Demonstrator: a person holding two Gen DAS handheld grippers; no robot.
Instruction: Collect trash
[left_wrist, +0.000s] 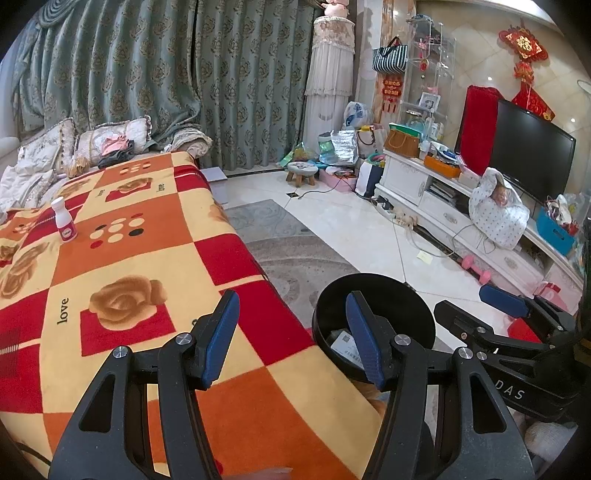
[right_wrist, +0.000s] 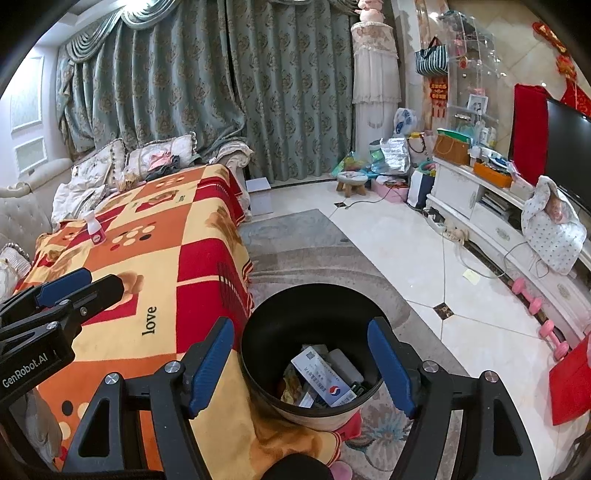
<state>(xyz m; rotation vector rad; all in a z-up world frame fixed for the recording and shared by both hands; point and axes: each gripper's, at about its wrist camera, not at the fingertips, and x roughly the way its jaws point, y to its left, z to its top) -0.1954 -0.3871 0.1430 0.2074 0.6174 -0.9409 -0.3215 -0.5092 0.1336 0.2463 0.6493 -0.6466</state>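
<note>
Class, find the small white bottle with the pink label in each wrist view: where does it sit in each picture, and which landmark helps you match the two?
Left wrist view: the white bottle stands upright at far left, on the patterned blanket.
Right wrist view: the white bottle stands upper left, on the same blanket, smaller and farther off.
Shared landmark: the black bin beside the blanket's edge.

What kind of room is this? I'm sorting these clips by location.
Most likely a home living room. A sofa draped with an orange and red blanket faces a flat-screen television on a long white cabinet, heavy patterned curtains hang behind, and a black trash bin stands on the rug.
</note>
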